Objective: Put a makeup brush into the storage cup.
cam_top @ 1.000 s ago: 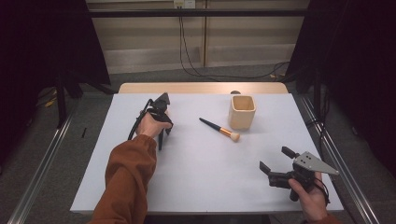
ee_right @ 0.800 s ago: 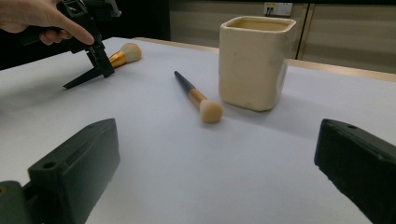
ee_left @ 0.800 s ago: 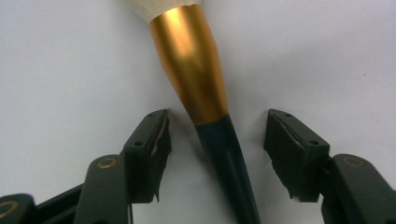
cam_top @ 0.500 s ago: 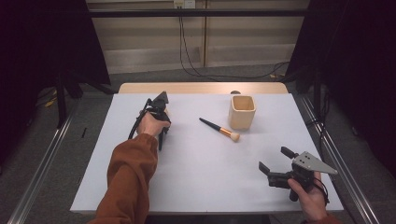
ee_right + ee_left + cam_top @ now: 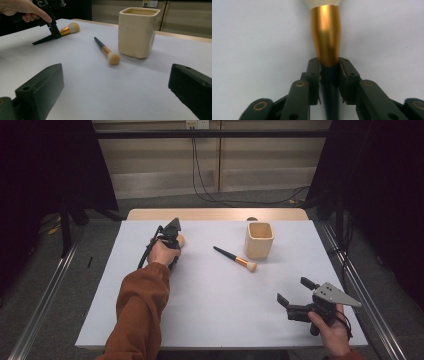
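- The left gripper [image 5: 172, 237] sits at the far left part of the white table [image 5: 210, 310], held by a hand that comes out of a rust-orange sleeve [image 5: 140, 310].
- Its jaws have just been closing, and they now clamp a makeup brush [image 5: 326, 42] between them: the left gripper view shows the pads pressing on the dark handle right below the gold ferrule.
- In the right gripper view this held brush [image 5: 65, 30] lies low on the table, its pale bristle head pointing away from the person's side and its dark handle tip resting on the surface.
- In the high view only the pale head [image 5: 181, 240] of that brush peeks out just beside the gripper.
- A second brush [image 5: 235, 258] lies loose near the middle of the table, handle to the far left, bristles toward the near right, touched by neither gripper.
- Just to its right stands a cream square cup [image 5: 259, 240], upright, open at the top, close to the bristle end but apart from it.
- The right gripper [image 5: 297, 296] hovers at the near right corner, held in the other hand [image 5: 331, 332], well apart from both brushes and the cup.
- Its jaws stand wide apart with nothing between them, as the right gripper view shows.
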